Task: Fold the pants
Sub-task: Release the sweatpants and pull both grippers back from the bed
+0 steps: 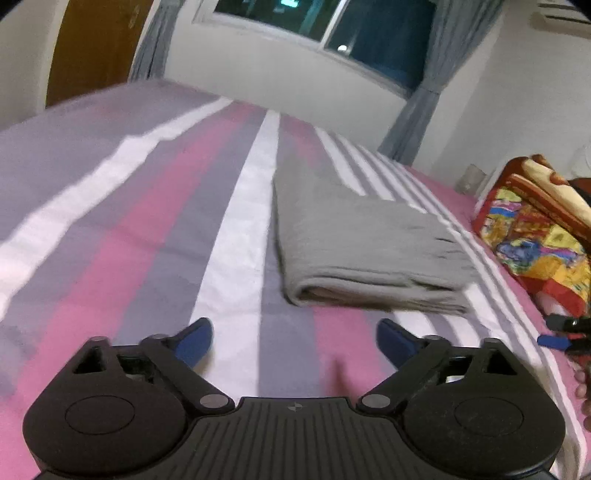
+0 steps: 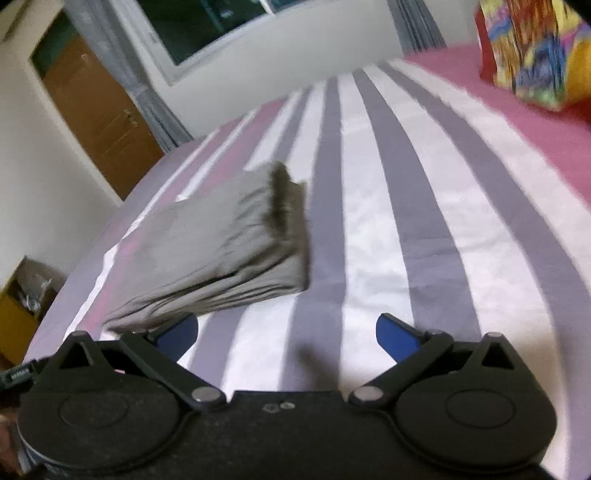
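Grey pants (image 1: 354, 240) lie folded into a flat rectangular stack on the striped bedspread (image 1: 147, 229). In the left wrist view they sit just ahead and slightly right of my left gripper (image 1: 295, 341), which is open and empty, fingers wide apart, not touching them. In the right wrist view the folded pants (image 2: 221, 251) lie ahead to the left of my right gripper (image 2: 288, 338), which is open and empty; its left finger (image 2: 181, 332) is close to the stack's near edge. The other gripper's tip shows at the right edge of the left wrist view (image 1: 565, 332).
The bed is covered by a pink, grey and white striped spread (image 2: 406, 221). A colourful folded blanket (image 1: 535, 236) lies at the right side of the bed. A window (image 1: 332, 26), curtains and a wooden door (image 2: 96, 110) stand beyond. A yellow box (image 2: 18, 314) is beside the bed.
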`<action>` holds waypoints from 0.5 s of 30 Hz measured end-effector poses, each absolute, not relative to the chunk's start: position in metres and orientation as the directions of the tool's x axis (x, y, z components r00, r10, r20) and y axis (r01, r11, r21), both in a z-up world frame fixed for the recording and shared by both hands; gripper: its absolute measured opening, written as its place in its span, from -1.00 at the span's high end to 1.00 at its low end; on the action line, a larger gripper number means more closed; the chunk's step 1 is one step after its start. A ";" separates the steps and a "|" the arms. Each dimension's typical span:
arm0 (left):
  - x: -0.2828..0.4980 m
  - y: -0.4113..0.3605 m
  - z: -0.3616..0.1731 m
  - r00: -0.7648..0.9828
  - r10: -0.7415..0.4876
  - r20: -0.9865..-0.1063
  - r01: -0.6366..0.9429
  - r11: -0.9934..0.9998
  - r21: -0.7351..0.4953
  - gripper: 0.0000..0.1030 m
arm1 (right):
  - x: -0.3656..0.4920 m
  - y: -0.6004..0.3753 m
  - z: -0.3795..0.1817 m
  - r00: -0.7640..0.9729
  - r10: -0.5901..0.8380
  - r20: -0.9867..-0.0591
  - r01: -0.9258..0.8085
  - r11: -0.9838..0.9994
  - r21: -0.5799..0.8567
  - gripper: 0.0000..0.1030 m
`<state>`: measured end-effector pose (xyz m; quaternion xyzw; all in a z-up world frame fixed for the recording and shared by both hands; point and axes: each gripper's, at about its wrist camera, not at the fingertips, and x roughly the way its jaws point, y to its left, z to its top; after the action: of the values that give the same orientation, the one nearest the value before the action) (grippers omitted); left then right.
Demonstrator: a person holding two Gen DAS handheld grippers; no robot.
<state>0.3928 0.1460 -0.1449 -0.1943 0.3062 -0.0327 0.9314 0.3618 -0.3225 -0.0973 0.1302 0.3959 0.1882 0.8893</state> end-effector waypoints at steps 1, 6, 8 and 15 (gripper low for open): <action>0.377 0.143 -0.136 0.813 -0.172 -0.557 -0.055 0.929 -0.367 -1.00 | 0.349 -0.318 -0.088 0.621 0.434 -0.652 -0.247 0.898 0.363 -0.99; 0.304 0.129 -0.092 0.837 -0.173 -0.519 -0.016 0.941 -0.339 -1.00 | 0.277 -0.297 -0.043 0.685 0.401 -0.608 -0.315 0.916 0.249 -0.98; 0.279 0.124 -0.073 0.854 -0.179 -0.488 0.002 0.940 -0.341 -1.00 | 0.253 -0.291 -0.027 0.690 0.403 -0.601 -0.325 0.915 0.241 -0.90; 0.197 0.105 -0.023 0.897 -0.146 -0.416 -0.012 0.935 -0.353 -1.00 | 0.169 -0.284 0.024 0.752 0.398 -0.525 -0.340 0.917 0.209 -0.90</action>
<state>0.1969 0.1046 -0.0233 -0.1762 0.2238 -0.0351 0.9579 0.1693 -0.2842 0.0242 0.0502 0.2913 0.1974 0.9347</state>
